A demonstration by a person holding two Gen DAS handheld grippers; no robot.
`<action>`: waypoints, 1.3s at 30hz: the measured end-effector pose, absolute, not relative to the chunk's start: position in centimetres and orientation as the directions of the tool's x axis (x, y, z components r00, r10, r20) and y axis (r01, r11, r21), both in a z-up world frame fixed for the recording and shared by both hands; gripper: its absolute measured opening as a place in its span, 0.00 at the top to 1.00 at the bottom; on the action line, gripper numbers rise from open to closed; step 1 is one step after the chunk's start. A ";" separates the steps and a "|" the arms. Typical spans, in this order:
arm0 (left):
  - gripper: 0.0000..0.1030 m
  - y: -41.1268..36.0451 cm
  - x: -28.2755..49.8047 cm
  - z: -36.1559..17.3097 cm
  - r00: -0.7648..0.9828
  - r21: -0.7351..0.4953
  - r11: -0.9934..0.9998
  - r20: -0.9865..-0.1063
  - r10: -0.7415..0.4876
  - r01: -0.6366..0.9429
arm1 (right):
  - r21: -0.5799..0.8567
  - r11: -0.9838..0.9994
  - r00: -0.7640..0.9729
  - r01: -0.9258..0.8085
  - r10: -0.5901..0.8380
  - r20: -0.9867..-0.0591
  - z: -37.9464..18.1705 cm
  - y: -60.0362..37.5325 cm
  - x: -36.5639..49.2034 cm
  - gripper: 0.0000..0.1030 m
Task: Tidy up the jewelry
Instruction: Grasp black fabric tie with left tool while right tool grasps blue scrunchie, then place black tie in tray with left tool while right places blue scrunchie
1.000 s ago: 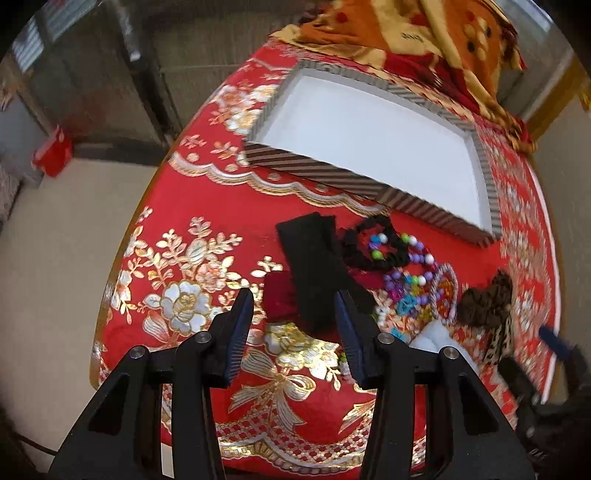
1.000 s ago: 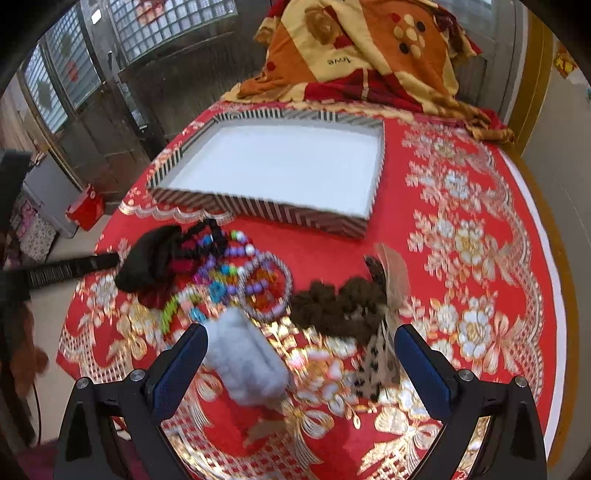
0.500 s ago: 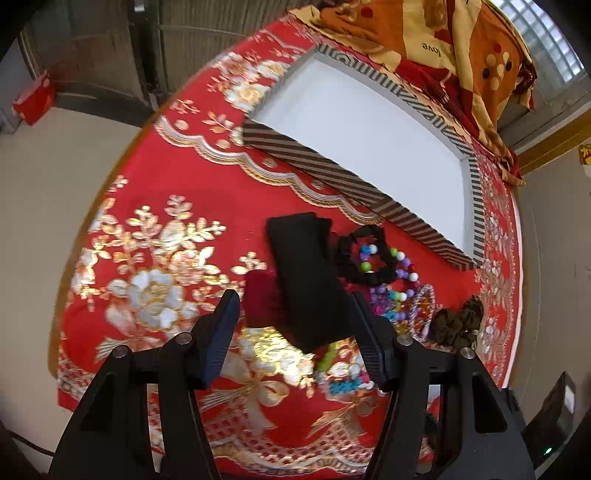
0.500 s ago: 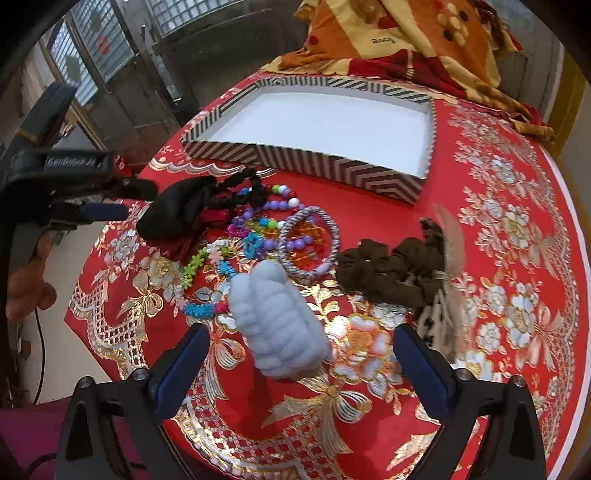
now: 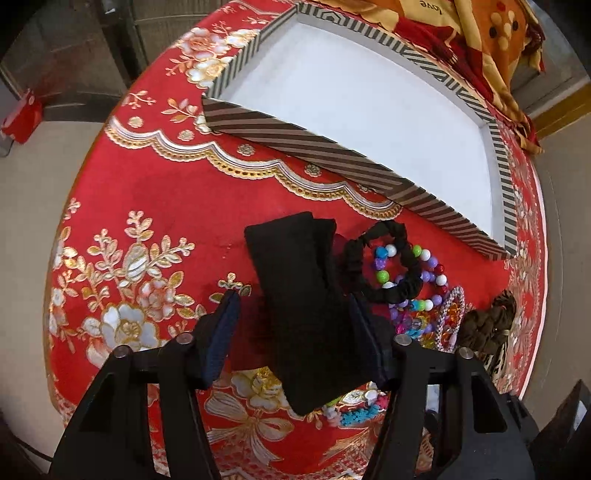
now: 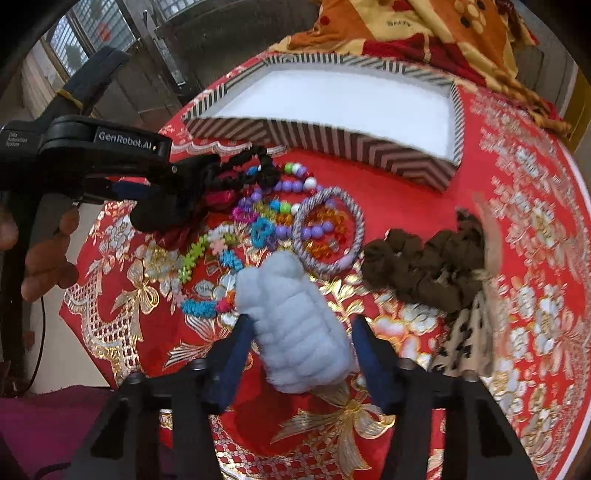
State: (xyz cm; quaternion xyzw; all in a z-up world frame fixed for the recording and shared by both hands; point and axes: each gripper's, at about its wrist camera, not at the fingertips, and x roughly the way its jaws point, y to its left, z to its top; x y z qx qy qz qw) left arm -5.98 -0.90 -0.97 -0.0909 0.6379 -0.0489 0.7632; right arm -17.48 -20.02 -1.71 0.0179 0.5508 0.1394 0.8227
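Note:
A pile of jewelry and hair things lies on the red and gold tablecloth. My left gripper (image 5: 293,319) is open, its jaws on either side of a black fabric band (image 5: 295,291). Beside it lie a black scrunchie (image 5: 384,258) and coloured bead bracelets (image 5: 424,273). My right gripper (image 6: 303,345) is open, its jaws on either side of a fluffy pale blue scrunchie (image 6: 291,325). A striped bangle (image 6: 328,232), bead bracelets (image 6: 266,221) and a brown scrunchie (image 6: 424,266) lie beyond it. The left gripper (image 6: 147,188) shows at the left of the right wrist view.
A striped box with a white floor (image 5: 365,162) (image 6: 332,140) stands behind the pile. A leopard-print fabric piece (image 6: 469,332) lies at the right. An orange patterned blanket (image 6: 424,26) lies at the table's far side. The table edge and floor (image 5: 33,206) are at the left.
Both grippers have moved down and forward. The left jaws now straddle the black band. The right jaws have narrowed and now straddle the pale blue scrunchie.

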 end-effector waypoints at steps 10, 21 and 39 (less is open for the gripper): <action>0.80 0.7 -6.3 1.2 0.231 -0.234 0.972 -0.946 -0.227 -0.005 | 0.237 0.945 0.367 -0.225 0.307 -0.878 -0.4 -20.8 -18.3 0.80; 0.80 2.1 -6.4 6.1 0.330 -0.248 0.969 -0.915 -0.233 -0.005 | 0.312 0.921 0.420 -0.235 0.386 -0.822 3.4 -21.4 -18.0 0.83; 0.80 0.7 1.6 7.2 0.416 -0.145 0.988 -0.896 -0.155 0.057 | 0.334 0.942 0.568 -0.044 0.298 -0.767 6.6 -26.0 -5.1 0.83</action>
